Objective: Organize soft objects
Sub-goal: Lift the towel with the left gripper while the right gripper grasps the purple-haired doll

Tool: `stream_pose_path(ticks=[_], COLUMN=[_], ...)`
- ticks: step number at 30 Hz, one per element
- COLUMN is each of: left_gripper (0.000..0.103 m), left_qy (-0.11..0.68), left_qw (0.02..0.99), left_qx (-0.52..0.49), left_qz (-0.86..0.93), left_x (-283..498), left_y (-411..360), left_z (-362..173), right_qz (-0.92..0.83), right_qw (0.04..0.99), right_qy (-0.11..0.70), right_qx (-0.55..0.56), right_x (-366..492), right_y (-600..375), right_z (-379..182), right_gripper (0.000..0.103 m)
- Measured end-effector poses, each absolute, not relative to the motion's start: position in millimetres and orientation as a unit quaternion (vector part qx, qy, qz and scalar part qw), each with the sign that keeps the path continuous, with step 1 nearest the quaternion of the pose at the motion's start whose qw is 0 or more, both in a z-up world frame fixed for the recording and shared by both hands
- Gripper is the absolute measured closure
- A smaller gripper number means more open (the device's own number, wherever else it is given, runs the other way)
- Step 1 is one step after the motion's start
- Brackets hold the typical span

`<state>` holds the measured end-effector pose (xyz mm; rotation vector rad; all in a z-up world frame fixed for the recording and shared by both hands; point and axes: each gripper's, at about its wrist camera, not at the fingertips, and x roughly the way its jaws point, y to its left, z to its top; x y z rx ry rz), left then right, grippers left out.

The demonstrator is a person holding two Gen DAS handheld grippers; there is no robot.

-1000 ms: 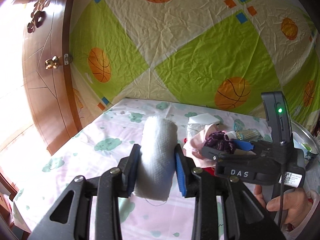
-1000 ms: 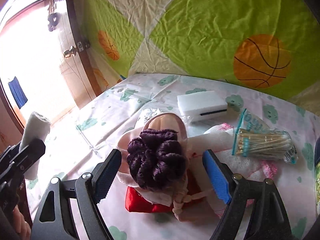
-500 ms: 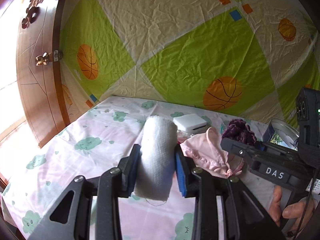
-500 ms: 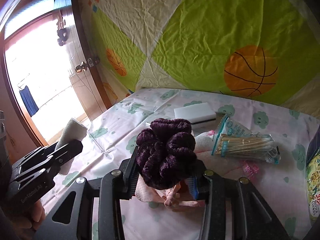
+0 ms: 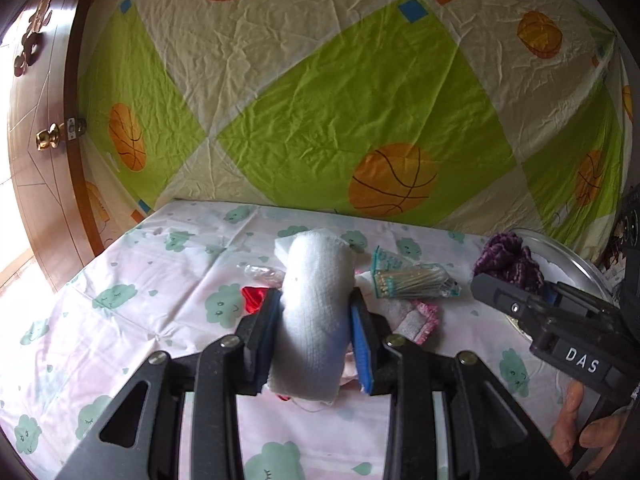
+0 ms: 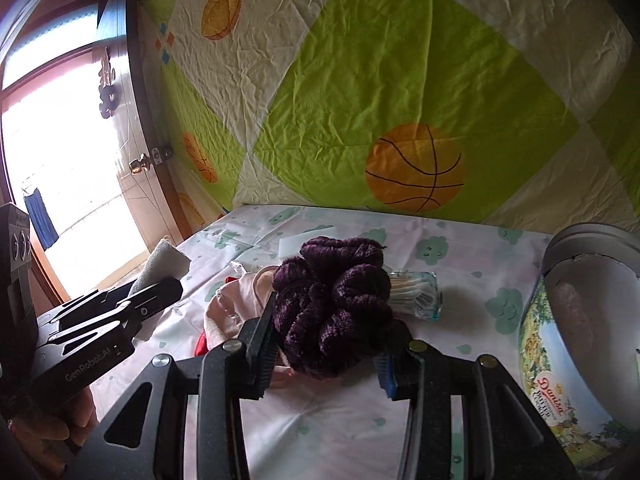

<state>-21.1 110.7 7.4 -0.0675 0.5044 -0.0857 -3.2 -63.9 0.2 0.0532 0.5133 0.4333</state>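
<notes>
The left hand-held gripper point(image 5: 316, 340) pinches a white rolled cloth point(image 5: 316, 308) between its blue pads, lifted above a surface point(image 5: 168, 320) covered in a pink sheet with green clouds. The right hand-held gripper point(image 6: 326, 354) is pressed onto a purple knitted scrunchie point(image 6: 336, 304), also raised off the sheet. The surface's far edge meets a hanging green and cream sheet printed with basketballs point(image 5: 360, 120); a wooden door point(image 5: 36, 152) borders the left side. The left stretch of the surface is open.

The left view shows a bag of cotton swabs point(image 5: 416, 280) and a red cloth point(image 5: 254, 298) behind the roll. Only the right view shows a pink cloth point(image 6: 240, 300) beneath the scrunchie and a round cookie tin point(image 6: 560, 392), open, at the right edge.
</notes>
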Motion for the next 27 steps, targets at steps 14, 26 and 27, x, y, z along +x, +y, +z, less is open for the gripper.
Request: stream_pose_path(ticks=[14,26,27], left_gripper=[0.071,0.071,0.071], left_qy=[0.235,0.230,0.229], left_qw=[0.968,0.968,0.968], left_qx=[-0.018,-0.002,-0.001], left_qz=[-0.084,-0.100,-0.101], left_x=[-8,-7,-7], left_y=[35,0,-2], left_z=[19,20,21], right_qz=[0.152,0.108,0.104], right_qw=[0.965,0.974,0.974], right_qy=[0.210,0.198,0.198], right_qx=[0.028,0.026,0.026], right_x=[-19,-25,-25], right_y=[-135,-167,-169], right_z=[14,22,22], right_gripper=[0.060,0.060,0.060])
